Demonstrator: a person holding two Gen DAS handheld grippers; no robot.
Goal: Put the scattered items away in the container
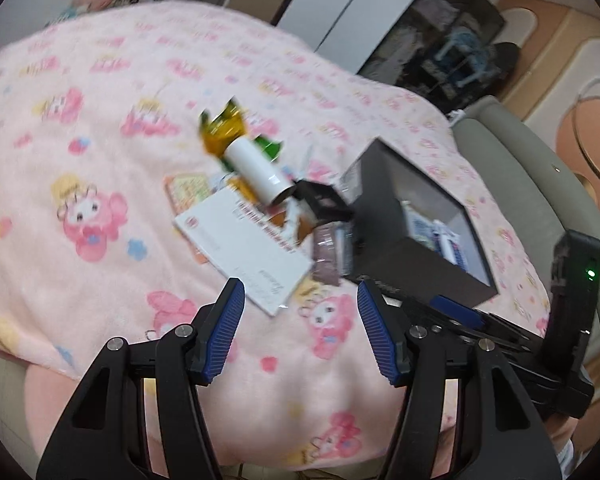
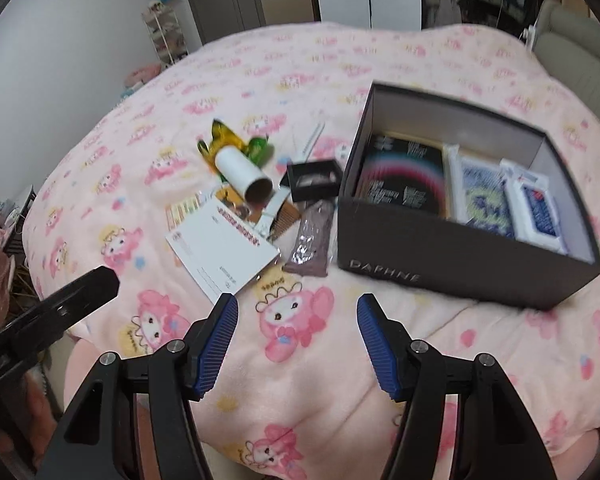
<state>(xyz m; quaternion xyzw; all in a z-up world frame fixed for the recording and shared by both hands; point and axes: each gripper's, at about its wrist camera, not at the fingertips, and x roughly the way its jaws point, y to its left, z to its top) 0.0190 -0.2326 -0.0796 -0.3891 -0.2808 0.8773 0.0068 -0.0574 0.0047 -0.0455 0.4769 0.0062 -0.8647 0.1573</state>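
Observation:
A dark open box (image 2: 452, 248) (image 1: 404, 248) sits on the pink blanket with a dark booklet and blue-white packs inside. Left of it lies a scattered pile: a white cardboard tube (image 2: 242, 174) (image 1: 258, 174), yellow-green wrappers (image 2: 224, 140) (image 1: 222, 128), a white card (image 2: 220, 248) (image 1: 244, 248), a brownish packet (image 2: 312, 240) (image 1: 332, 256) and a small black frame (image 2: 314, 180) (image 1: 322, 200). My left gripper (image 1: 300, 312) hovers open just short of the white card. My right gripper (image 2: 298, 320) is open over bare blanket, below the packet and the box's near-left corner. Neither holds anything.
The pink cartoon-print blanket (image 2: 300, 360) covers a bed. A grey padded headboard (image 1: 532, 184) runs along the right behind the box. The right gripper's body (image 1: 572, 320) shows at the right of the left wrist view. Shelves and a closet stand beyond the bed.

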